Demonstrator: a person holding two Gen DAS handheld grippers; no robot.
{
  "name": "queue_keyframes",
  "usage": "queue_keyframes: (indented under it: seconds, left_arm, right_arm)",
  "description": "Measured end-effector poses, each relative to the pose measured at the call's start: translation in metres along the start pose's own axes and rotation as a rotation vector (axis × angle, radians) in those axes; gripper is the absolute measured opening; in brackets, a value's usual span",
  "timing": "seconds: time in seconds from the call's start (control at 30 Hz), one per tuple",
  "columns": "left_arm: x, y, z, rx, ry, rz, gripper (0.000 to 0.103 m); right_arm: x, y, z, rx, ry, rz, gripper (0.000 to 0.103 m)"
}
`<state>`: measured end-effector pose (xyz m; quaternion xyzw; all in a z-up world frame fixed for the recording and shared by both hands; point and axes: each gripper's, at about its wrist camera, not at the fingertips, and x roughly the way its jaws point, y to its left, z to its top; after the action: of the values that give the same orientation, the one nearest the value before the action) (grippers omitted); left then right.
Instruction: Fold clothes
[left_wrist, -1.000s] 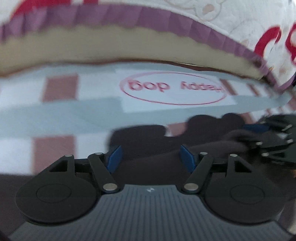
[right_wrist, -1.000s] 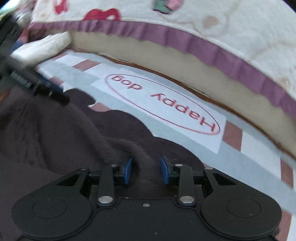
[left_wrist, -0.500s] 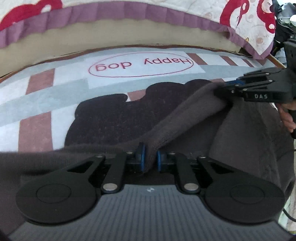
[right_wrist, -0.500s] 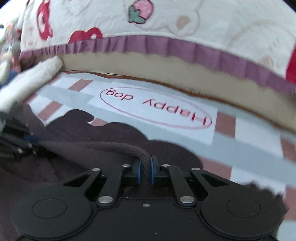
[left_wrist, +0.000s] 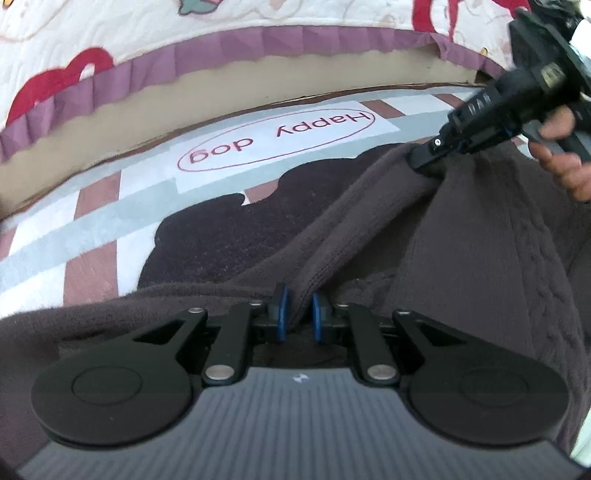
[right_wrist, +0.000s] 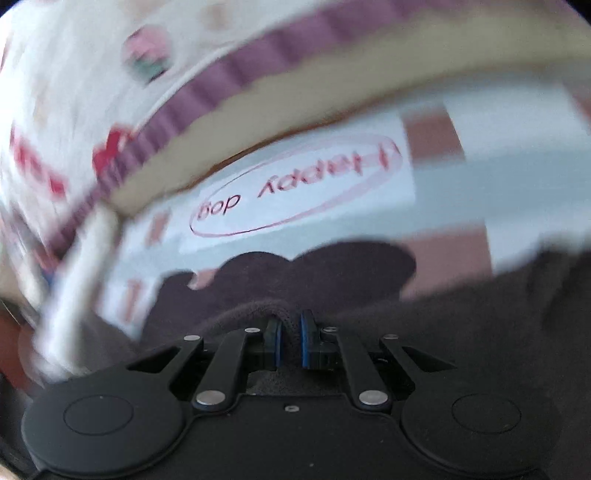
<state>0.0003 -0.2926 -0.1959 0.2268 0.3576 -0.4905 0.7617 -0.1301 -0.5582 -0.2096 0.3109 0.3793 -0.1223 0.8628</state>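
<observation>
Left gripper (left_wrist: 297, 314) clenched on ribbed edge of dark sweater (left_wrist: 461, 258), lower centre of frame. Right gripper (left_wrist: 424, 158) clamped on same edge, upper right. Edge taut between, running diagonally. Sweater bulk sagging lower right, over checked mat (left_wrist: 92, 229).

A dark brown sweater (left_wrist: 461, 258) lies on the checked "Happy dog" mat (left_wrist: 92, 236).

Soft, even daylight lit both views, with no glare. The left wrist view was mostly sharp; the right wrist view was smeared by motion blur. Fisheye distortion bent the edges.
</observation>
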Motion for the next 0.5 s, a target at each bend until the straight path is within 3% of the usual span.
queue_keyframes:
  seconds: [0.13,0.23,0.5]
  left_arm:
    - [0.003,0.012,0.001,-0.123,0.002,-0.033,0.013]
    - [0.006,0.017,0.003,-0.180,-0.004,-0.030,0.015]
    - [0.029,0.009,0.019,-0.159,-0.009,0.085,0.016]
  right_arm:
    - [-0.001,0.038,-0.008,-0.296,-0.070,-0.134,0.011]
    - [-0.002,0.040,-0.006,-0.345,-0.104,-0.173,0.008]
    - [0.020,0.051,-0.018,-0.558,-0.155,-0.342,0.007]
